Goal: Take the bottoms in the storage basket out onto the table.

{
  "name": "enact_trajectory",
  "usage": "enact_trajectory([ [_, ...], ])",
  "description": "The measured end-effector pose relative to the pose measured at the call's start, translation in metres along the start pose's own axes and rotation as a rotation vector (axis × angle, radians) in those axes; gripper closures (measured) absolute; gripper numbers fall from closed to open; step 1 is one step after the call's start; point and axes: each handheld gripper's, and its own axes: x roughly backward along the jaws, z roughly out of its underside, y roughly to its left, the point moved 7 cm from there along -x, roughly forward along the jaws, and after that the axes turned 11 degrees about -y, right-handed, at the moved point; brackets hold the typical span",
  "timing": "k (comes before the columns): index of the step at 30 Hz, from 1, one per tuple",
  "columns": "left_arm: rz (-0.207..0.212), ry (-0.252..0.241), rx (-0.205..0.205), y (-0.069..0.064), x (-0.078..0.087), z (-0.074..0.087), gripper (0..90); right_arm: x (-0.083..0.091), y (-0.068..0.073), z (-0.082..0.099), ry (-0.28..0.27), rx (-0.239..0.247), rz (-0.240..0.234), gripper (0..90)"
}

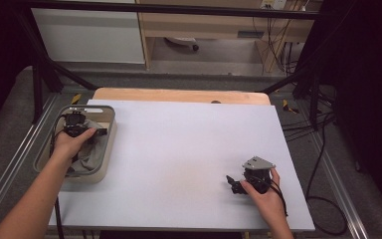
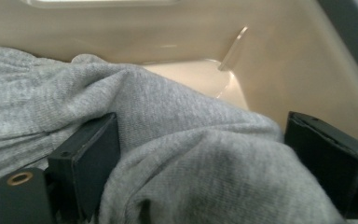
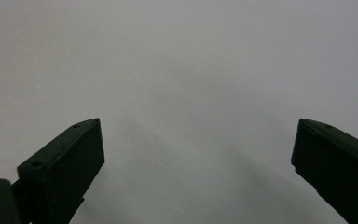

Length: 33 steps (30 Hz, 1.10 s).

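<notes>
Left gripper (image 2: 200, 154) sits in the bin (image 1: 107, 142) at far left, jaws wide astride the grey cloth (image 2: 177, 154), not pinching. Right gripper (image 3: 198, 158) gapes empty over the tabletop (image 3: 182, 60).

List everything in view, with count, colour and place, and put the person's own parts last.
grey cloth: one, grey knit, bunched inside the bin, a fold lying between the left tool's open jaws.
bin: one, beige with a grey rim, at the table's left edge.
table top: one, white sheet over a wooden board, centre.
cabinet: one, white, on the floor beyond the table.
floor cables: several, black, right of the table.
left tool: one, black, lowered into the bin, jaws open.
right tool: one, black with a grey plate, low over the table's near right, jaws open and empty.
hands: two, left hand at the bin, right hand near right.
</notes>
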Motion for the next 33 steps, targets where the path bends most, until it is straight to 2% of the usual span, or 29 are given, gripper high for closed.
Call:
enact_trajectory([
  [4, -0.015, 0.013, -0.023, -0.003, -0.003, 0.003, 12.7, 0.0, -0.001, 0.001, 0.007, 0.0, -0.002, 3.1],
  [7, -0.013, 0.014, -0.02, -0.003, -0.004, 0.005, 17.9, -0.001, 0.0, 0.001, 0.006, 0.006, -0.005, 3.1],
  [11, -0.005, 0.022, -0.015, -0.003, -0.002, 0.005, 31.8, 0.0, 0.001, 0.001, 0.006, 0.014, -0.007, 3.1],
  [13, 0.012, 0.043, 0.012, -0.004, 0.002, 0.005, 40.4, 0.0, 0.001, 0.0, 0.006, 0.013, -0.007, 3.1],
  [14, 0.012, 0.043, 0.012, -0.004, 0.002, 0.005, 44.5, 0.0, 0.001, 0.0, 0.005, 0.014, -0.007, 3.1],
  [15, 0.032, 0.063, 0.026, -0.004, 0.004, 0.004, 49.1, -0.001, 0.001, 0.0, 0.005, 0.015, -0.006, 3.1],
  [16, 0.032, 0.063, 0.026, -0.004, 0.004, 0.004, 51.8, -0.001, 0.001, 0.0, 0.005, 0.015, -0.006, 3.1],
  [17, 0.052, 0.072, 0.056, -0.001, 0.006, 0.004, 54.2, -0.001, 0.001, 0.0, 0.003, 0.016, -0.006, 3.1],
  [20, 0.07, 0.063, 0.079, 0.001, 0.01, 0.003, 58.3, -0.001, 0.002, 0.0, 0.007, 0.022, -0.007, 3.1],
  [23, 0.073, 0.031, 0.064, -0.001, 0.016, -0.001, 61.4, -0.002, 0.003, -0.001, 0.0, 0.023, -0.009, 3.1],
  [25, 0.076, -0.02, 0.062, -0.005, 0.024, -0.006, 61.7, -0.002, 0.003, -0.003, -0.006, 0.027, -0.007, 3.1],
  [26, 0.076, -0.02, 0.062, -0.005, 0.024, -0.006, 61.7, -0.002, 0.003, -0.003, -0.006, 0.027, -0.007, 3.1],
  [27, 0.086, -0.077, 0.068, -0.01, 0.033, -0.01, 61.7, -0.002, 0.003, -0.003, -0.008, 0.029, -0.01, 3.1],
  [28, 0.086, -0.077, 0.068, -0.01, 0.033, -0.01, 61.7, -0.003, 0.004, -0.003, -0.006, 0.029, -0.012, 3.1],
  [29, 0.112, -0.155, 0.062, -0.019, 0.048, -0.013, 61.6, -0.003, 0.004, -0.003, -0.003, 0.026, -0.012, 3.1],
  [30, 0.112, -0.155, 0.062, -0.019, 0.048, -0.013, 61.6, -0.003, 0.004, -0.003, -0.003, 0.026, -0.012, 3.1],
  [31, 0.12, -0.217, 0.05, -0.024, 0.06, -0.015, 61.6, -0.004, 0.005, -0.002, -0.001, 0.021, -0.008, 3.1],
  [32, 0.12, -0.217, 0.05, -0.024, 0.06, -0.015, 61.5, -0.004, 0.005, -0.002, -0.001, 0.021, -0.008, 3.1],
  [33, 0.136, -0.274, 0.052, -0.028, 0.07, -0.018, 61.5, -0.005, 0.006, -0.003, -0.001, 0.028, -0.005, 3.1],
])
